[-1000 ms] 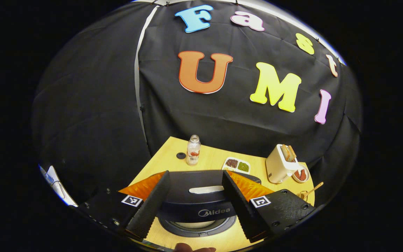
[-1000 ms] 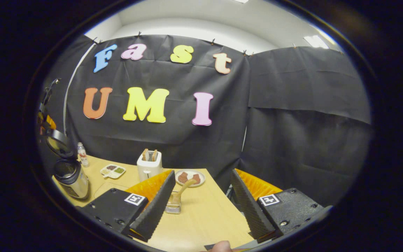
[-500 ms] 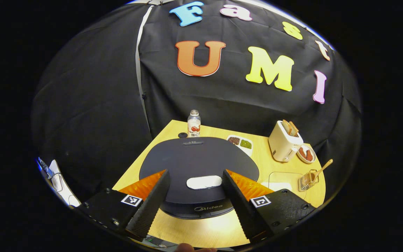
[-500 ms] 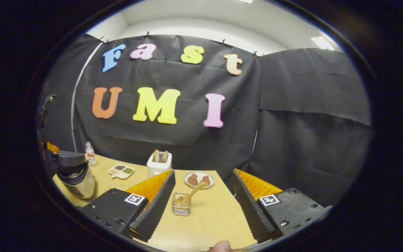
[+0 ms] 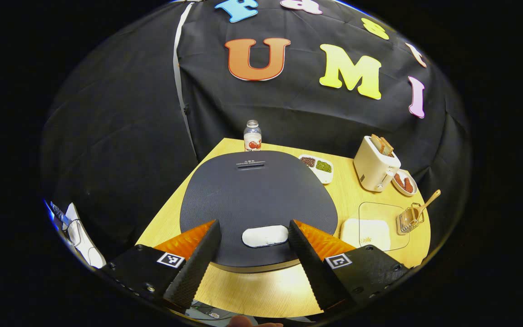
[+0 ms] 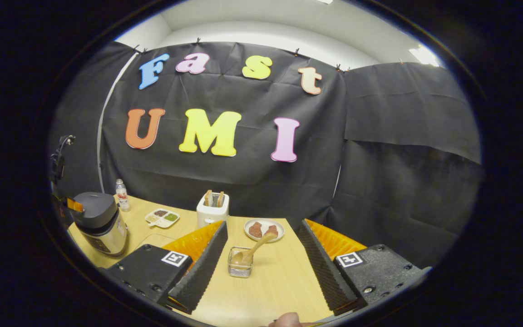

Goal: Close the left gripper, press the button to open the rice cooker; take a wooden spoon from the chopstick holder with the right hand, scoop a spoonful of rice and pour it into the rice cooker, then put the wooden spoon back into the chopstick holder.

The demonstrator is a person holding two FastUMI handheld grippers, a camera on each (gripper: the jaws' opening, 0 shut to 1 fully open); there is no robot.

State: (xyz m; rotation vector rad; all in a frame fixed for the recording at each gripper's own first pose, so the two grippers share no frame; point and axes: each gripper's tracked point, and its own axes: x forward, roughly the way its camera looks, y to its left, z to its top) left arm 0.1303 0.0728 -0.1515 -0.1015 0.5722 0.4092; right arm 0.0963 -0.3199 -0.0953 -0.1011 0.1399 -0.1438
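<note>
booth: black cloth walls, light wood surface (image 5: 261,295) carrying everything.
rice cooker (image 5: 258,202): front left part of the surface; lid down. In the right gripper view it's a squat metal-sided pot with a dark lid (image 6: 98,223), standing upright.
button (image 5: 265,236): pale oval at the near edge of the lid, right between the left fingers.
left gripper (image 5: 249,259): fingers spread wide, nothing between them, hovering over the lid's front edge. Task wants them closed before pressing, not done yet.
right gripper (image 6: 261,261): fingers apart, empty, lined up on the holder but clear of it.
chopstick holder (image 6: 239,263): small clear box near the right front of the surface; probably light and tippy, so pull the spoon upward along its lean, not sideways.
wooden spoon (image 6: 253,250): sits in the holder, handle leaning up and to the right. Stiff, light, smooth wood, could swivel in a pinch. Best hold looks like mid-handle above the holder rim, fingers across the shaft.
rice (image 5: 365,232): pale patch in the clear flat tray beside the cooker. Loose grains, will spill if the spoon tilts.
button feel: likely a stiff spring latch; press straight down with closed fingers, lid may pop up fast.
other items: bottle (image 5: 252,135), toaster (image 5: 376,164), divided dish (image 5: 318,167), plate (image 6: 264,230), all well apart from the work.
</note>
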